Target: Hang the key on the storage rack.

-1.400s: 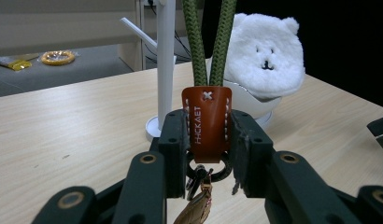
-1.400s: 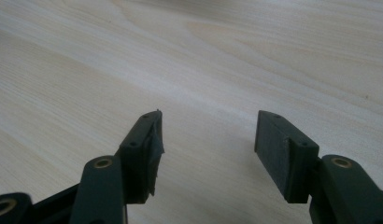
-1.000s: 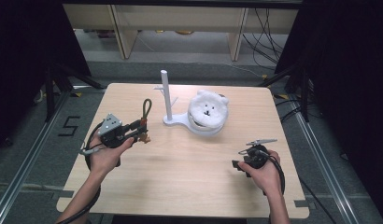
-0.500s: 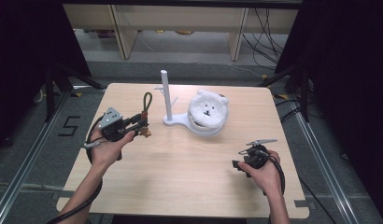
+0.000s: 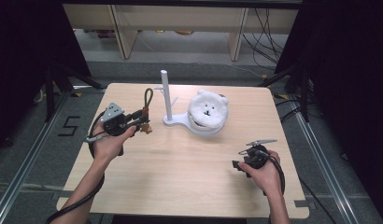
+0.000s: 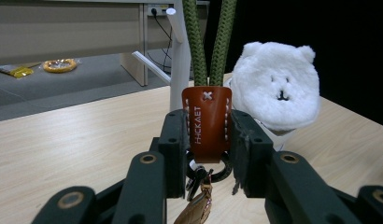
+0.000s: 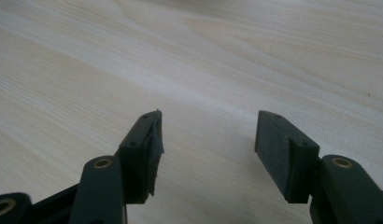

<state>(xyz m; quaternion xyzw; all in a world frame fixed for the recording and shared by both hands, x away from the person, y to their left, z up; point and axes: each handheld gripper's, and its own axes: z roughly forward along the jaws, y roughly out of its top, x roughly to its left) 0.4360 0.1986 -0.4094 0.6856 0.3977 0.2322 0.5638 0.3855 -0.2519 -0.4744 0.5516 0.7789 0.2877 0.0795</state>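
My left gripper [image 5: 144, 123] [image 6: 207, 140] is shut on a key strap: its pads clamp the brown leather tab [image 6: 207, 122]. The strap's olive-green cord loop [image 5: 147, 96] [image 6: 208, 42] stands upright above the jaws, and a metal ring with a small tan charm [image 6: 197, 205] hangs below them. Just right of the loop rises a white stand with a tall post [image 5: 166, 93] [image 6: 179, 51] and short side pegs. A white plush bear head [image 5: 207, 111] [image 6: 278, 84] rests on the stand's base. My right gripper [image 5: 237, 164] [image 7: 207, 149] is open near the table's front right, jaws empty over bare wood.
The light wooden table [image 5: 180, 177] has free surface between my hands. Beyond its far edge stand shelf legs and loose cables [image 5: 264, 23] on a grey floor. Dark frame posts flank both sides of the table.
My left hand has carried the strap a little farther from me and to the right, closer to the white post. The right hand has not moved.
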